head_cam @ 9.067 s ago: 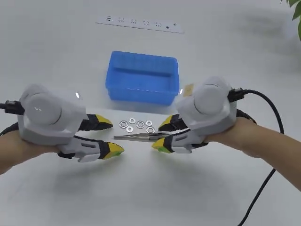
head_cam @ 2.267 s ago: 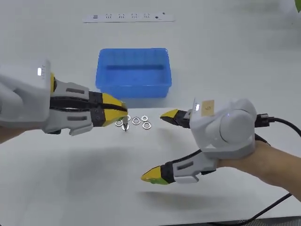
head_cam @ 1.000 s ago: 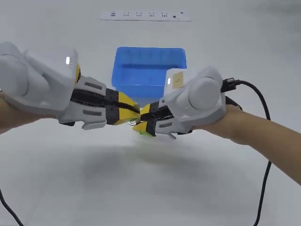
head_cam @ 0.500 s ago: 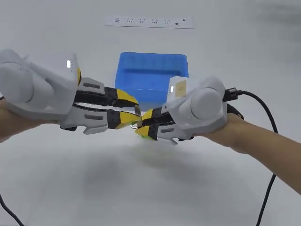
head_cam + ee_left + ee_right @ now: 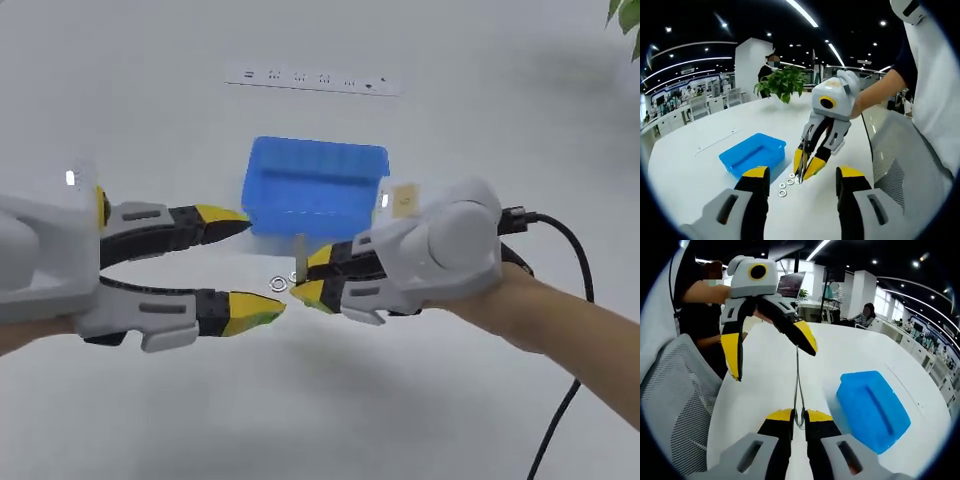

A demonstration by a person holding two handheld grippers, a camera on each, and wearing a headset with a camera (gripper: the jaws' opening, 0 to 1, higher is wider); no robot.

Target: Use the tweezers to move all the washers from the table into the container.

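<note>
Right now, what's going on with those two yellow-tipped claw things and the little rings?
A person holds a gripper in each hand at a white table. The right gripper is shut on a pair of tweezers, whose tips point down by the washers lying on the table beside the blue container. The left gripper hangs open nearby, holding nothing. No washer looks picked up yet.

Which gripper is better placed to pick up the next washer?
Right. The right gripper is shut on the tweezers, whose tips sit by the washers; the left gripper is open, holding nothing.
</note>
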